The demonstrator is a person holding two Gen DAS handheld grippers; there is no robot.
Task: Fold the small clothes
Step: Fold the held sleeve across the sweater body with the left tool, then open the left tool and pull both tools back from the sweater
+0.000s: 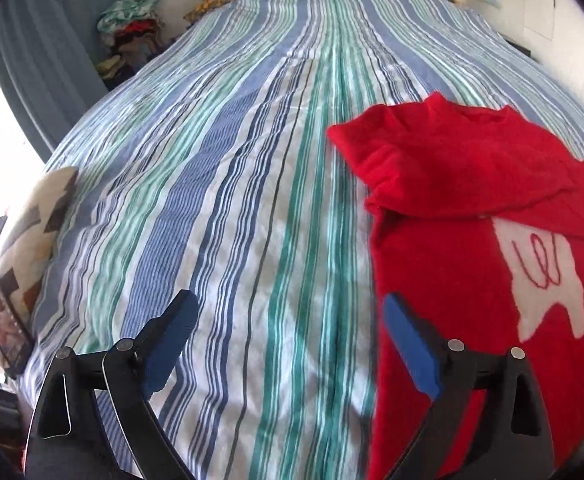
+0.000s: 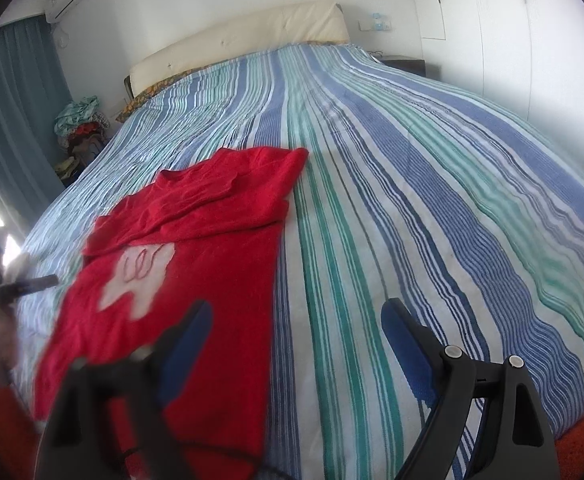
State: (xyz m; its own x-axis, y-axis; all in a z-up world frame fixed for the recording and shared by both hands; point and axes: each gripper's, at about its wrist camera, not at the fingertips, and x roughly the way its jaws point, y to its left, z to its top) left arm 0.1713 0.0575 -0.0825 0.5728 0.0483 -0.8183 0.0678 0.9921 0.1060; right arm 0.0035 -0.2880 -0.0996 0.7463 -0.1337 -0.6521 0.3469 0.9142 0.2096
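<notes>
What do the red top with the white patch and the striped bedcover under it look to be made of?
Red top with the white patch: looks like fuzzy knit or fleece, matte, with soft blurred edges and thick folds; the patch carries red yarn-like stitching. Blue, green and white striped bedcover: seemingly thin woven cotton, matte, finely wrinkled.

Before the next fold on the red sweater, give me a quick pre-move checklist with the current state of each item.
1. Left gripper jaws open, nothing between them: ok.
2. Right gripper jaws open, nothing held: ok.
3. Sweater lying flat on the bed: ok.
4. Both sleeves folded in across the chest: ok.
5. Bottom hem visible for grasping: cannot tell, it runs behind the jaws and out of frame.
6. Bed beside the sweater free of other items: ok.
</notes>
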